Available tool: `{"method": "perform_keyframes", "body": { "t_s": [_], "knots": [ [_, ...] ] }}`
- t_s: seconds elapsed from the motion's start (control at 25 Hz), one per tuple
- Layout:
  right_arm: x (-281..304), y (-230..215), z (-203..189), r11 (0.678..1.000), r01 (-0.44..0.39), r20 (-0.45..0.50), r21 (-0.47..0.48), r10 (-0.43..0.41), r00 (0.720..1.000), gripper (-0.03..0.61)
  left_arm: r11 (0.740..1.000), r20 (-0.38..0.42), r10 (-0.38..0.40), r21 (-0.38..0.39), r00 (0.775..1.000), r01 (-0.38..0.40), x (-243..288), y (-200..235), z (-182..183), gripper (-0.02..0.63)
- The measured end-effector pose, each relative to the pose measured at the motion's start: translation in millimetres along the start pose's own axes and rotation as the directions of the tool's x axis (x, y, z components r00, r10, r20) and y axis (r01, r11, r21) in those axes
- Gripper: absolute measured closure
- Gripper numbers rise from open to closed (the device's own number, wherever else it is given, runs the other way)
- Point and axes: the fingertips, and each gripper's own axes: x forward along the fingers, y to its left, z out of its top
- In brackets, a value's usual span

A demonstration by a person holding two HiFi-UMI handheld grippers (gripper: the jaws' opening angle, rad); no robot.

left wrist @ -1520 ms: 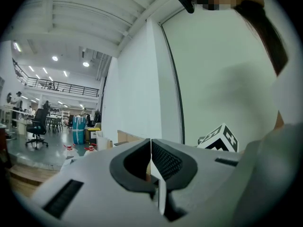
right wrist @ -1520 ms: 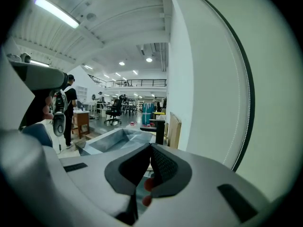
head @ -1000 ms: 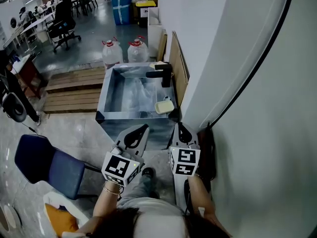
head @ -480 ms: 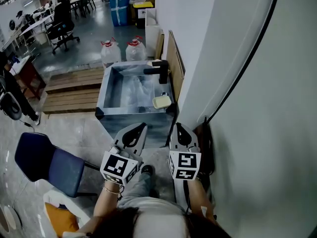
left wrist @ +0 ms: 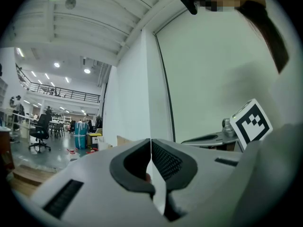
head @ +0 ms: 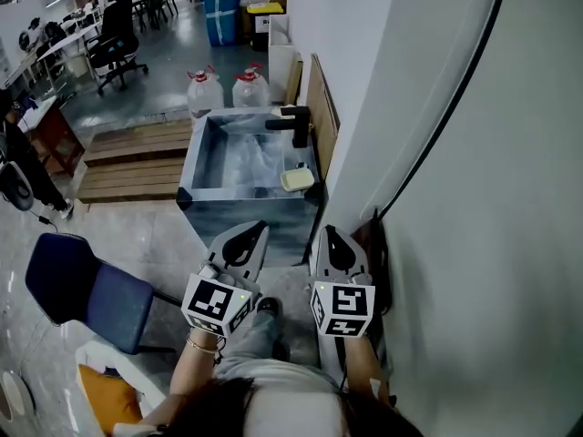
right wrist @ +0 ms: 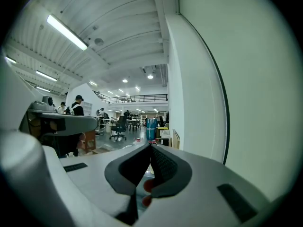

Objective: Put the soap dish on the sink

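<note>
Firstly, item one: soap dish, pale yellow, lay at the right side of the sink near its front corner, level with the rim; whether it sat on the rim or just inside could not be told. Item two: the sink, a square metal basin against the white wall, with a black faucet at its rear right, beyond the dish. Item three: left gripper, held low in front of the person, pointed toward the sink's near edge, well apart from the dish; its own view showed the jaws pressed together with nothing between them. Item four: right gripper, just beside the left one and close to the wall, likewise well apart from the dish; jaws drawn together at the tips and holding nothing. Each gripper bore a marker cube at its rear, over the person's hand. Sundry: two water jugs with red caps stood on the floor behind the sink; wooden pallets lay to its left; a wooden board leaned on the wall behind the faucet; a blue chair stood at the person's left.
</note>
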Motion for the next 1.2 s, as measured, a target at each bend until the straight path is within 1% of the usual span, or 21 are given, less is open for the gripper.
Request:
{"method": "perform_keyframes", "body": {
  "t_s": [0.28,0.6,1.2],
  "knots": [
    [-19,3,8,1.000,0.015,0.023,-0.001,-0.015,1.000,0.552,1.000,0.004,0.003,0.005,1.000,-0.003,-12,-8,3,0.604],
    [-34,11,5,1.000,0.018,0.034,0.003,-0.018,0.999,0.552,1.000,0.008,0.008,0.003,1.000,-0.008,-24,-15,-1,0.604],
    [-48,10,10,1.000,0.026,0.048,0.015,-0.027,0.998,0.552,1.000,0.002,-0.016,0.017,1.000,0.016,-23,-28,5,0.604]
  ]
}}
